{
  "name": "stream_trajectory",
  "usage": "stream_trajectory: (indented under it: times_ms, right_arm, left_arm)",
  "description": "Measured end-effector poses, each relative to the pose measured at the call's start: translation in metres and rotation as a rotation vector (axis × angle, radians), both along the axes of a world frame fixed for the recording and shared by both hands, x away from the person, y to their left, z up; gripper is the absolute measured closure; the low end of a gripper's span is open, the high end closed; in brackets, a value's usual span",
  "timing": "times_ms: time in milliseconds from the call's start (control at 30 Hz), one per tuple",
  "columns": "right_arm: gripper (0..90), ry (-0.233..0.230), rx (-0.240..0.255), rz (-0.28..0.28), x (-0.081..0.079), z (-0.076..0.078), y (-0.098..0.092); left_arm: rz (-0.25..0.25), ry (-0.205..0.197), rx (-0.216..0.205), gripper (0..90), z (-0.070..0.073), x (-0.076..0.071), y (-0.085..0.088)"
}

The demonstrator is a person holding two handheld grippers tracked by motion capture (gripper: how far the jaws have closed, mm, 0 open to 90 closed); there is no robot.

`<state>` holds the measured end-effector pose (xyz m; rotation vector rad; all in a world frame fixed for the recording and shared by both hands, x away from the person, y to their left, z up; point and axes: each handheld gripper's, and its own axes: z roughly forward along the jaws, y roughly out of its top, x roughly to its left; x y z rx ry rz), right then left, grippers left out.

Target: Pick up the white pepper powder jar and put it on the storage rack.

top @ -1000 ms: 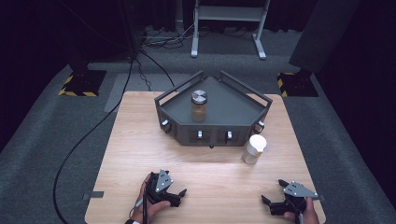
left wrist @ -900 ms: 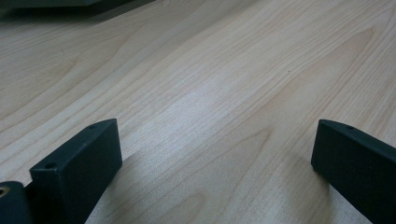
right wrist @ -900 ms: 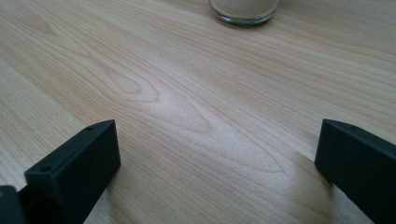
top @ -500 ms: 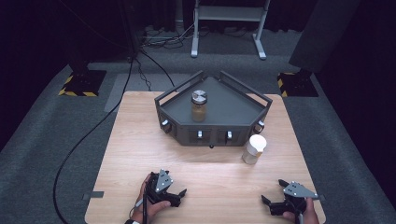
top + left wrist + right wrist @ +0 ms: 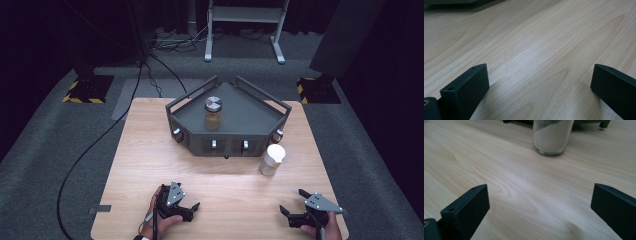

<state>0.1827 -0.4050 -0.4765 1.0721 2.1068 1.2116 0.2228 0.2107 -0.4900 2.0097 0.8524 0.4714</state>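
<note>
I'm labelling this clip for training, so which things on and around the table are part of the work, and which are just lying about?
Part of the work:
- white-lidded jar on the table, ahead of the open right gripper
- metal-lidded jar on the dark tray
- left gripper, open, resting

Just lying about:
- black cable on the carpet
- metal stand behind
- striped floor bases

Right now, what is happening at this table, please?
A person sits at a wooden table with a hand-held gripper in each hand. The left hand-held gripper and the right hand-held gripper rest near the table's front edge, both open and holding nothing; the right one's jaws have just been closing slightly. A white-lidded jar stands ahead of the right one. Another jar stands on a dark tray. Nothing is being handled yet.
</note>
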Motion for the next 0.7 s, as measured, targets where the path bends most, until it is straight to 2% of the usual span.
stream_trajectory:
  times_ms: [67, 133, 267, 333, 600, 700]
  right_arm:
    - [1.7, -0.009, 0.013, 0.008, 0.004, 0.003, 0.003]
    - [1.8, -0.023, 0.002, 0.010, 0.008, 0.008, 0.008]
    - [2.0, -0.030, 0.035, 0.004, 0.019, 0.010, 0.012]
    - [2.0, -0.038, 0.024, 0.010, 0.023, 0.013, 0.015]
    - [2.2, -0.060, 0.043, 0.010, 0.039, 0.023, 0.024]
    - [2.3, -0.046, 0.081, 0.001, 0.046, 0.026, 0.025]
  left_arm:
    - [-0.001, 0.000, 0.000, 1.7, 0.000, 0.000, 0.000]
    - [-0.001, 0.000, 0.000, 1.7, 0.000, 0.000, 0.000]
    - [-0.001, 0.000, 0.000, 1.7, 0.000, 0.000, 0.000]
    - [-0.001, 0.000, 0.000, 1.7, 0.000, 0.000, 0.000]
    - [-0.001, 0.000, 0.000, 1.7, 0.000, 0.000, 0.000]
    - [-0.001, 0.000, 0.000, 1.7, 0.000, 0.000, 0.000]
